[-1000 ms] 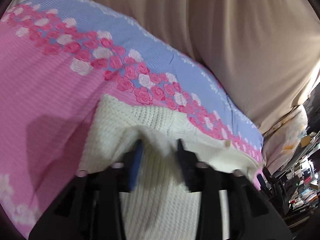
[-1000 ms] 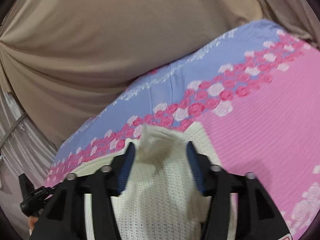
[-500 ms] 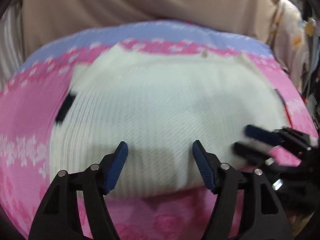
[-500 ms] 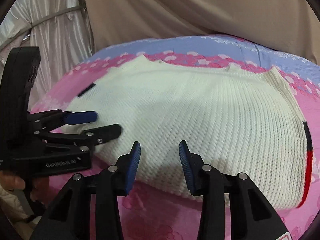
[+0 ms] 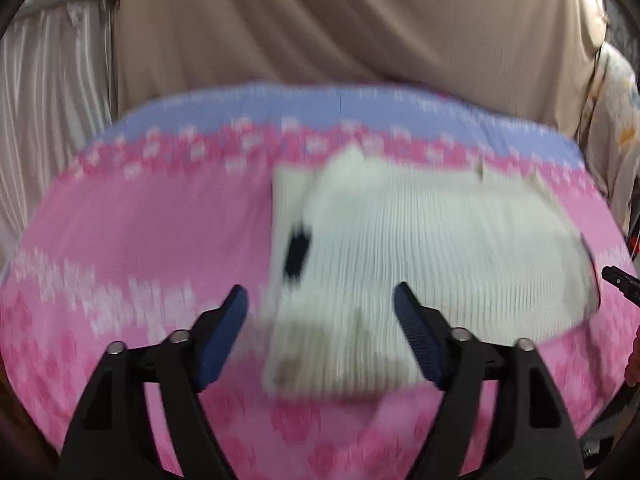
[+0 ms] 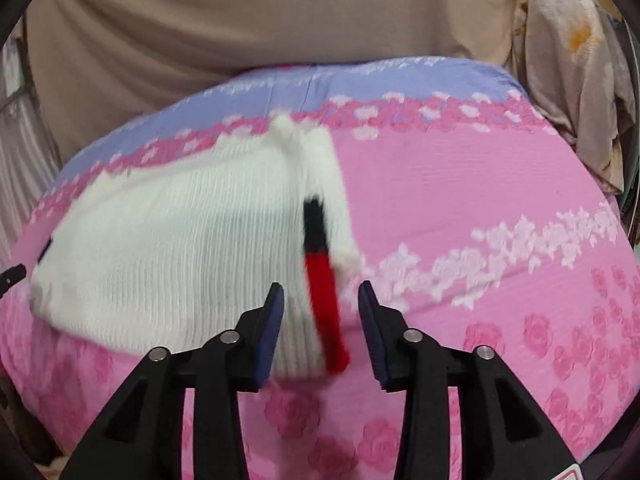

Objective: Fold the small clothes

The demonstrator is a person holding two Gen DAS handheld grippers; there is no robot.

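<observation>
A white knit sweater [image 5: 432,248] lies flat on a bed covered by a pink bedspread [image 5: 132,232] with rose patterns and a lavender band along its far edge. In the left wrist view the sweater sits right of centre, its left edge folded over, with a black patch [image 5: 297,254] showing there; the near left corner looks slightly stained, though motion blur makes this hard to judge. In the right wrist view the same sweater [image 6: 172,248] spreads to the left, and a black and red stripe [image 6: 322,280] runs down its right edge towards the near hem.

The left gripper [image 5: 320,312] hovers over the near left corner of the sweater, its jaws spread wide and holding nothing. The right gripper [image 6: 321,308] hangs above the near right corner, its jaws parted on either side of the red stripe, gripping nothing; whether the tips touch the knit cannot be told.

A beige curtain [image 6: 248,20] hangs behind the bed. A cream floral cloth [image 6: 568,80] drapes at the far right, and pale striped fabric [image 5: 52,92] hangs at the far left
</observation>
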